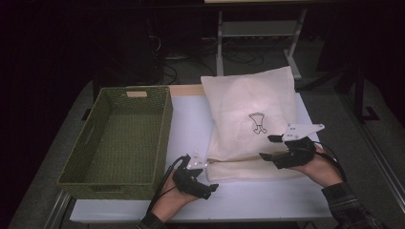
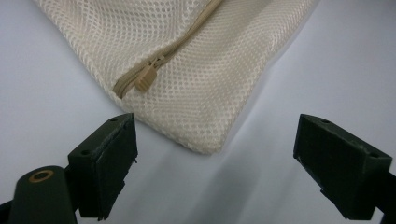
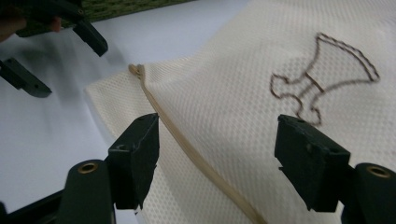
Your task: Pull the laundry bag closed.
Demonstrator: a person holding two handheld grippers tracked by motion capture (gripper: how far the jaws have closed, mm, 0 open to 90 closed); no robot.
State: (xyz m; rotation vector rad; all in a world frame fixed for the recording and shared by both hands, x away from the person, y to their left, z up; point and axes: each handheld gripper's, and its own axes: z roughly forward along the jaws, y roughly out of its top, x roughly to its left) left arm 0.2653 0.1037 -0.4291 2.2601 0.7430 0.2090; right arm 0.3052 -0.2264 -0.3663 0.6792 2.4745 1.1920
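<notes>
The mesh laundry bag (image 1: 248,126) lies flat on the white desk (image 1: 188,124), to the right of the green woven basket (image 1: 119,138), with its zipper (image 2: 187,35) running along the edge near the person. The bag looks soft and light, a thin net cloth, so I judge it will fold and sag when it is lifted and will not keep its shape. The cloth is not fragile, but a single layer may slip out of the pads.

The left tool (image 1: 210,188) hovers just beside the near left corner of the bag, its jaws wide and empty. The zipper pull (image 2: 144,79) lies at this corner, a small stiff tab, and it seems the best place to take hold for opening. The right tool (image 1: 267,148) hangs over the zipper line further right, also wide and holding nothing. It can pinch the seam there, where the cloth is doubled and thicker, to keep the bag steady.
</notes>
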